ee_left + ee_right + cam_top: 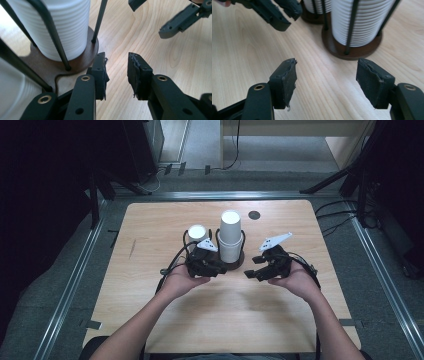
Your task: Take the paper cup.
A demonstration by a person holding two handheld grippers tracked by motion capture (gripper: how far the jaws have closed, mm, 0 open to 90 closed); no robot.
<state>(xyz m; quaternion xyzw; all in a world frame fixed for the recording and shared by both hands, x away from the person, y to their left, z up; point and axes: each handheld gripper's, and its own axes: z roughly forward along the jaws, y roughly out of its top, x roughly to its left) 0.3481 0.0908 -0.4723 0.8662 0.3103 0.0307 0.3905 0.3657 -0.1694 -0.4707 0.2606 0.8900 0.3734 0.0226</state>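
Cup stack (230, 235) stands in its rack at table (150, 220) centre. Left gripper (223, 268) at 7 o'clock: fingers narrow, empty. Right gripper (248, 273) at 5 o'clock: fingers wide, empty. Approach level; clear the rack rods.

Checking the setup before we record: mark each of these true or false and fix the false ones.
1. Both claws, left claw and right claw, are open and hold nothing. True.
2. The taller cup stack stands in a wire holder on a round dark base. True.
3. The shorter cup stack is right of the taller one. False: in the high view it stands to its left.
4. The right claw grips the taller stack. False: it hangs apart from it, over the bare table.
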